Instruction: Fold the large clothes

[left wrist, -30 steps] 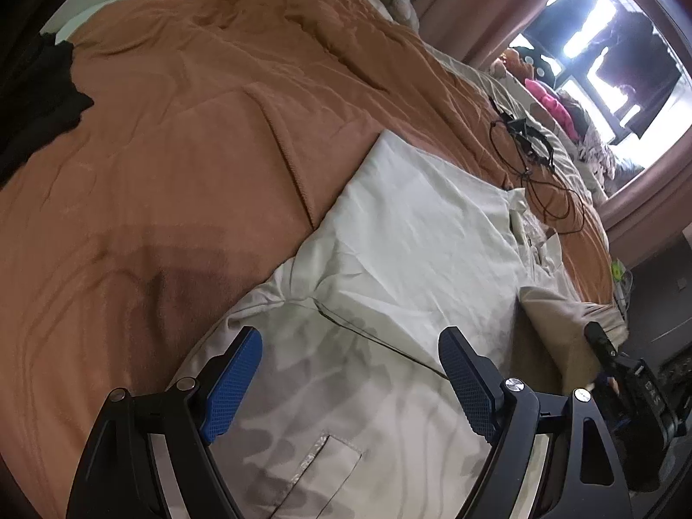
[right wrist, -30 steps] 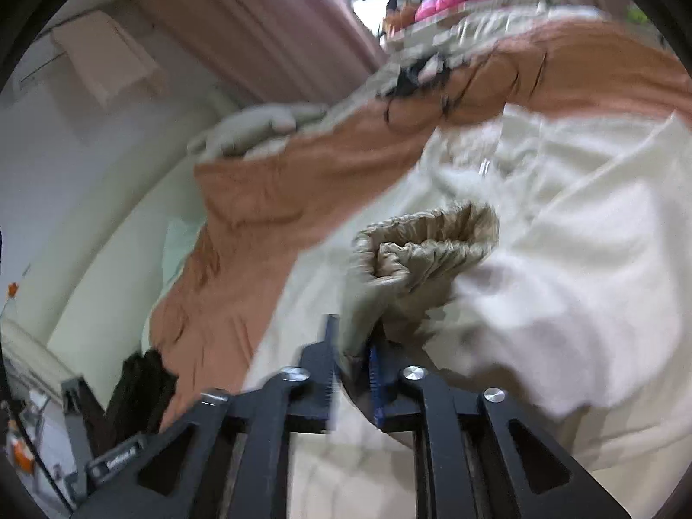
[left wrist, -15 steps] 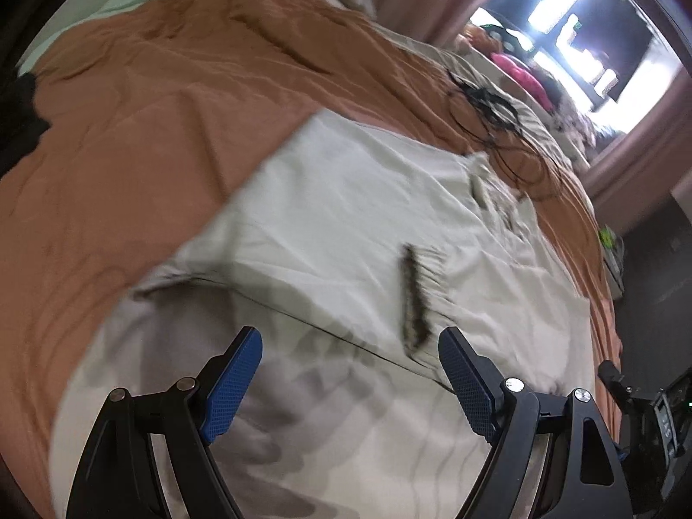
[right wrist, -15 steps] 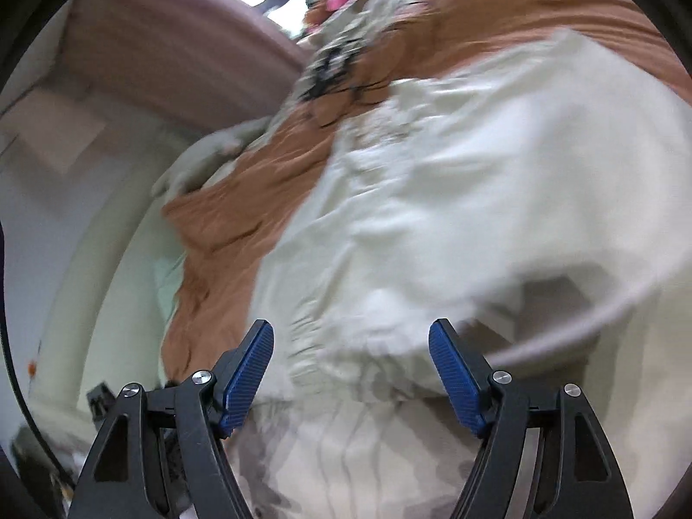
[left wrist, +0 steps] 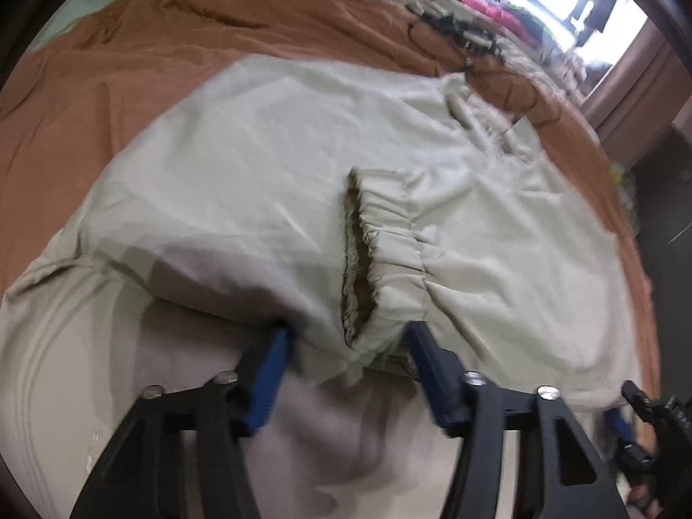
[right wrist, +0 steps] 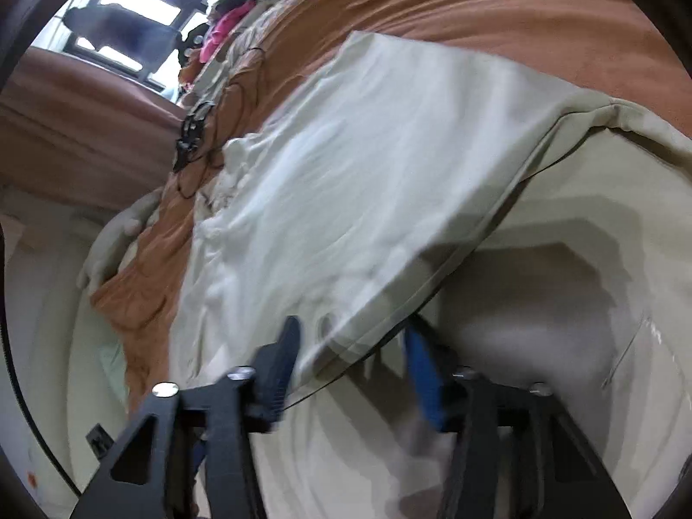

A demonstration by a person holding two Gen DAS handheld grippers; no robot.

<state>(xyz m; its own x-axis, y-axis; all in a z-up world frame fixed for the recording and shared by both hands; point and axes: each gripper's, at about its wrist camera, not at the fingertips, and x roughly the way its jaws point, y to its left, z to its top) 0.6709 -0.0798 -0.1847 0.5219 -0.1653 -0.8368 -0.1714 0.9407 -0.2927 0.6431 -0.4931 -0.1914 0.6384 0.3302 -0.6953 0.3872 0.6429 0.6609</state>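
A large pale beige jacket [left wrist: 268, 164] lies spread on the orange bedspread [left wrist: 108, 56], with a sleeve folded over its body and the elastic cuff [left wrist: 367, 251] near the middle. My left gripper [left wrist: 346, 359] is open, its blue pads on either side of the folded fabric edge just below the cuff. In the right wrist view the same jacket [right wrist: 367, 164] shows a folded edge. My right gripper [right wrist: 352, 367] is open, its fingers straddling that edge low over the cloth.
Black cables [left wrist: 458, 30] lie on the bedspread beyond the jacket; they also show in the right wrist view [right wrist: 194, 129]. Pink clothes [left wrist: 493, 8] pile near the bright window. Curtains [right wrist: 65, 138] and a pillow [right wrist: 116, 233] border the bed.
The right gripper let go of the cuff and opened, leaving the sleeve folded over the jacket. Both grippers moved down to the folded edge, and their jaws have narrowed since half a second ago.
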